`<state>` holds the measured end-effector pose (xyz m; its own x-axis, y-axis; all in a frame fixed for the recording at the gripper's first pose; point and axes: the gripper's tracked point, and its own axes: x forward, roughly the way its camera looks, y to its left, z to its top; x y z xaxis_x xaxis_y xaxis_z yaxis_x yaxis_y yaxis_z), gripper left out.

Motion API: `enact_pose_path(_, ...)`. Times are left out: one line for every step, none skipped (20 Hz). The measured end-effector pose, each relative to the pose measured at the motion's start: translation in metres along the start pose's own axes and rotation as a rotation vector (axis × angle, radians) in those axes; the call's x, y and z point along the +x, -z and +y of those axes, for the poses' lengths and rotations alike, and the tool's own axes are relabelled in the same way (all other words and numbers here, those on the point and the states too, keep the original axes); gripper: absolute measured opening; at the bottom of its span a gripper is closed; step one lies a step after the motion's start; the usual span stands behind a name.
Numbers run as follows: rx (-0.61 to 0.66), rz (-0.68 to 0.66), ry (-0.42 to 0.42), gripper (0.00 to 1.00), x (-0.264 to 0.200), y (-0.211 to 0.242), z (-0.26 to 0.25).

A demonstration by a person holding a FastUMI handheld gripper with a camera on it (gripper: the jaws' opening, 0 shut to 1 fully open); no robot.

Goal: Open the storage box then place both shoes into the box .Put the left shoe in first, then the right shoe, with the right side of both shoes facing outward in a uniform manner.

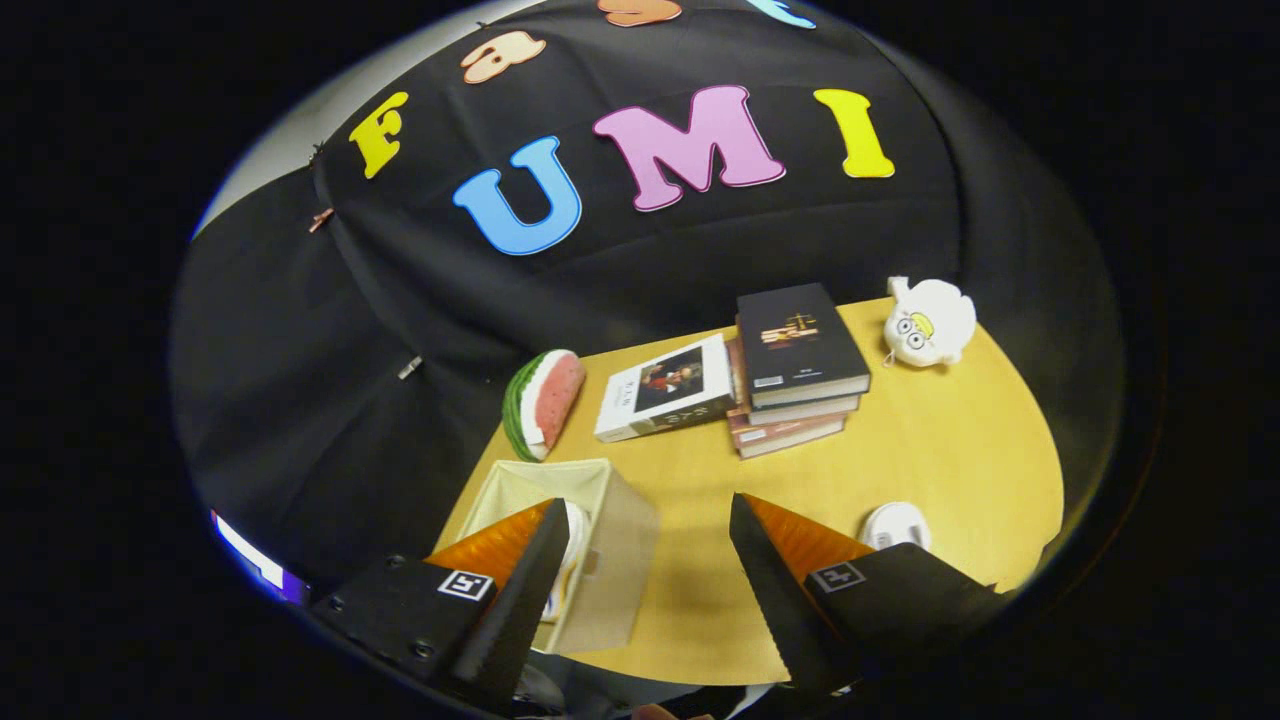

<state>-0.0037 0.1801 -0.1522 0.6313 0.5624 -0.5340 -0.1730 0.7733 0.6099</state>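
Gripper (pixel 640 570): fingers wide apart, holding nothing, above the table (pixel 940 450).
Box (pixel 600 540): open, partly behind the left finger, at 9 o'clock.
Shoe (pixel 895 524): perhaps a white one, at 3 o'clock.
Books (pixel 790 370): 12 o'clock, beyond.

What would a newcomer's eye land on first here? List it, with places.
The open claw hangs over the yellow table, nothing between its fingers. A pale storage box stands open at the left finger, something white inside. Beyond lie a watermelon-slice toy, a stack of books and a white plush toy; a white shoe peeks out past the right finger.
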Motion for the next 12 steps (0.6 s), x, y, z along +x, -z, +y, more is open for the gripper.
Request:
enact_pose_path(-0.021,-0.001,0.025,0.98,-0.009,0.004,-0.020)
enact_pose_path(-0.035,-0.004,0.053,0.98,-0.016,0.007,-0.040)
enact_pose_path(-0.044,-0.003,0.081,0.98,-0.023,0.013,-0.059)
enact_pose_path(-0.058,0.006,0.118,0.99,-0.029,0.021,-0.081)
enact_pose_path(-0.073,0.018,0.148,0.99,-0.029,0.034,-0.105)
enact_pose_path(-0.084,0.029,0.173,0.98,-0.030,0.044,-0.123)
enact_pose_path(-0.100,0.046,0.204,0.98,-0.033,0.057,-0.142)
enact_pose_path(-0.108,0.068,0.237,0.98,-0.034,0.068,-0.162)
enact_pose_path(-0.110,0.092,0.268,0.99,-0.033,0.081,-0.180)
enact_pose_path(-0.102,0.123,0.287,0.99,-0.032,0.096,-0.195)
enact_pose_path(-0.094,0.154,0.305,0.99,-0.034,0.109,-0.207)
enact_pose_path(-0.086,0.186,0.319,0.99,-0.035,0.122,-0.219)
